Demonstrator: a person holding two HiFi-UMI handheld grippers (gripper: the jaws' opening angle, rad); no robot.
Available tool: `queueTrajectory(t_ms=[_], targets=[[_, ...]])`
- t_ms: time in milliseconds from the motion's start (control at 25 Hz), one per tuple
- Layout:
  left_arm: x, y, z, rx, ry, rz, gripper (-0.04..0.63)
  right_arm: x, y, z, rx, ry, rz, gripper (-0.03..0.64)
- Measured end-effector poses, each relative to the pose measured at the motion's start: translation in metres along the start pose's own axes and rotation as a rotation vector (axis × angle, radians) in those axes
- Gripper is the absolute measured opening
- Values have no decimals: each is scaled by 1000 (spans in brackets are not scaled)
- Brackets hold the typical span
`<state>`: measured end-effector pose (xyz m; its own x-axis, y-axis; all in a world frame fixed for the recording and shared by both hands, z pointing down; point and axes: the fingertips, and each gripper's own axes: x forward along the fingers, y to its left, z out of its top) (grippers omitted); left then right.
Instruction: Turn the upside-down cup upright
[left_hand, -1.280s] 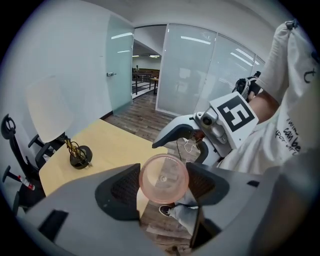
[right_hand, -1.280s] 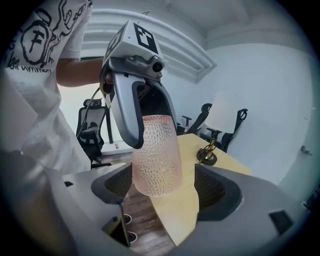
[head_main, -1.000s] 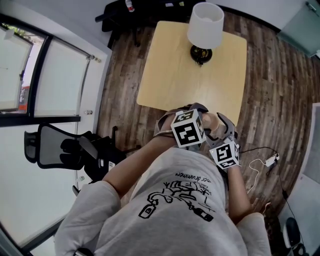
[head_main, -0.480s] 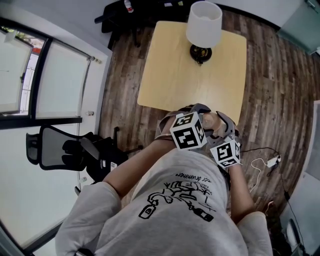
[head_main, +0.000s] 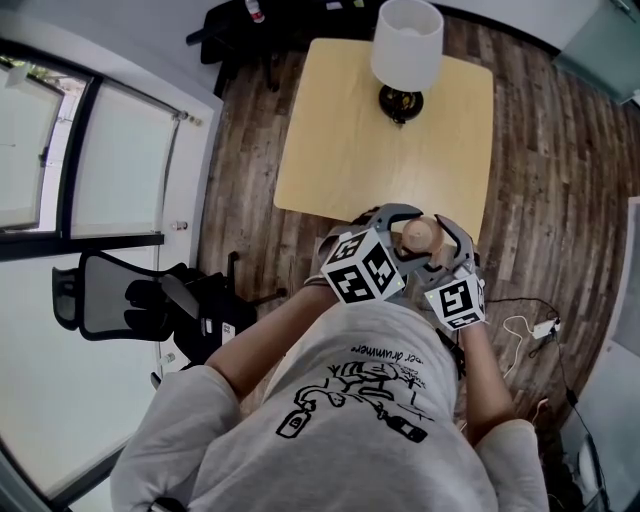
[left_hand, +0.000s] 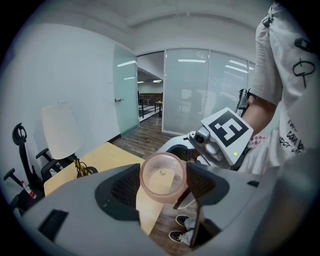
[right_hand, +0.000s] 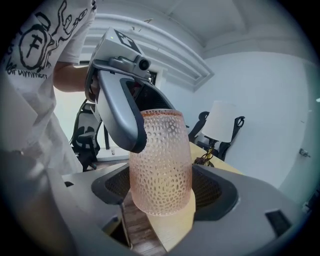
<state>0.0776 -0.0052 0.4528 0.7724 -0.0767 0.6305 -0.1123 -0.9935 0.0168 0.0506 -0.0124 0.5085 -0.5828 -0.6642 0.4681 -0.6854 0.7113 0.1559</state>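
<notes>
Holding pink cup (right_hand: 161, 160) aloft over near edge of counter (head_main: 350, 150), both claws clamping it. Left claw (left_hand: 163, 176) sighting along cup's long axis, end-on. Right claw (right_hand: 161, 192) gripping side-on, long axis standing across pads, wider end lowermost.

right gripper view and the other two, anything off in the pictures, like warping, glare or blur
Right gripper view: fisheye with dark corners; the cup is sharp and glows with light passing through it, while the lamp behind is softer. Left gripper view: same dark rim, and bright light streaks on the glass wall. Head view: the window is mostly washed out white, its frame curved.
</notes>
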Motion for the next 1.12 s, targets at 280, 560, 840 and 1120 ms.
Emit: queueTrajectory(t_ms=[280, 560, 840, 1120], targets=[[2, 10, 11, -62, -139, 40, 291, 6, -5, -1, 138, -54, 20, 359], [20, 27, -1, -41, -260, 113, 291, 27, -16, -23, 170, -29, 11, 359], [51, 43, -29, -76, -264, 128, 291, 55, -21, -59, 192, 25, 10, 359], [85, 52, -59, -76, -229, 130, 291, 81, -22, -100, 215, 89, 12, 359]])
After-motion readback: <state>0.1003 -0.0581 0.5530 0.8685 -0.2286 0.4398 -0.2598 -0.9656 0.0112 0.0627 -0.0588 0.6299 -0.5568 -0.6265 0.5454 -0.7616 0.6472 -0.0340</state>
